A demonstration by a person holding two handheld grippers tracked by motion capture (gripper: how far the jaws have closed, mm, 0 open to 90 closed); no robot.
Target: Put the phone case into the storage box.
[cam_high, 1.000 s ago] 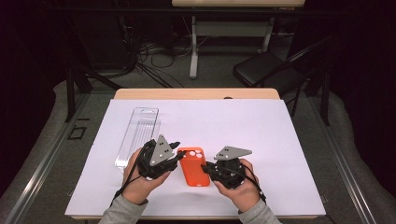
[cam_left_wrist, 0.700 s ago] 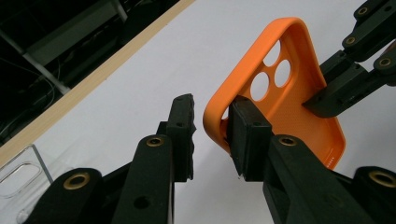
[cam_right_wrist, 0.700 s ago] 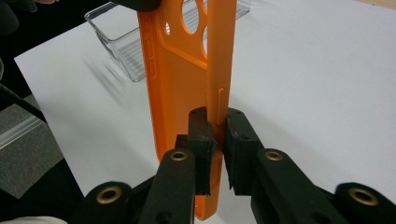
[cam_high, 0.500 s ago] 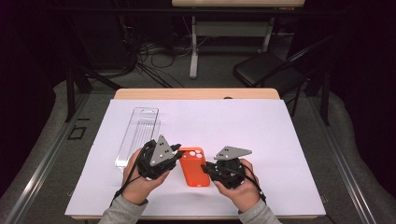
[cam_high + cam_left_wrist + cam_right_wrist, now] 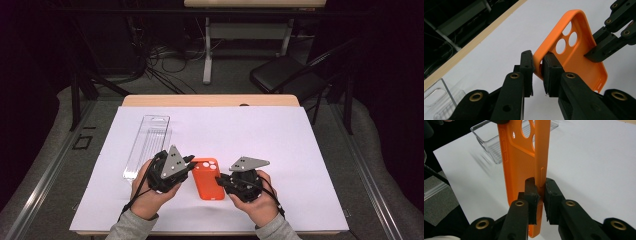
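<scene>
Nearest you, your left gripper [image 5: 537, 72] has just closed its jaws on one long rim of the orange phone case [image 5: 207, 179]; your right gripper [image 5: 540, 195] pinches the opposite rim. It looks light, flexible and grippy above the counter [image 5: 310, 150]; hold the rims.

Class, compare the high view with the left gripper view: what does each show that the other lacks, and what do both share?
High view alone: the person's hands, a black chair and cables on the floor behind the table. Left gripper view alone: the left gripper pinching the rim of the orange phone case, and the case's hollow inside. Both: the case, the clear plastic tray, the white table cover and the right gripper.
</scene>
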